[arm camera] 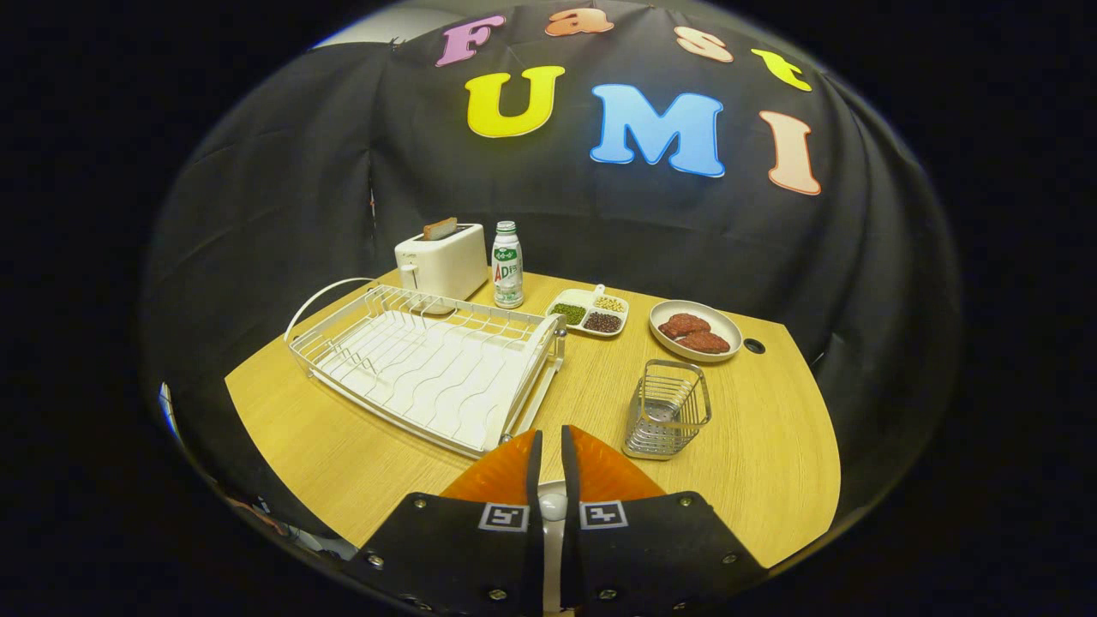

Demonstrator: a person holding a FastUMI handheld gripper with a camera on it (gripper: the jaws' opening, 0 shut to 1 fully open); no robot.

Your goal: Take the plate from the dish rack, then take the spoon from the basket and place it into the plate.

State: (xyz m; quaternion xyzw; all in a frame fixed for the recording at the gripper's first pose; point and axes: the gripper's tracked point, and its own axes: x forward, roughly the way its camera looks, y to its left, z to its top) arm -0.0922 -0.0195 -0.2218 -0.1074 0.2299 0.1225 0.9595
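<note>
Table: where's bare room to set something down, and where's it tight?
Bare wood on the table beyond the wire basket and below the meat plate; another strip before the dish rack. Crowded at the back: toaster, bottle, bean tray. The gripper fingers are nearly closed over something orange.

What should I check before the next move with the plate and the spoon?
1. Plate out of the dish rack: ok, no plate stands in it.
2. Spoon out of the basket: ok, no handle sticks up from it.
3. Grip of the gripper: cannot tell; its fingers stand nearly together.
4. White thing low between the fingers: cannot tell whether it is spoon or plate.
5. Room on the table between rack and basket: ok, bare wood just ahead of the fingers.
</note>
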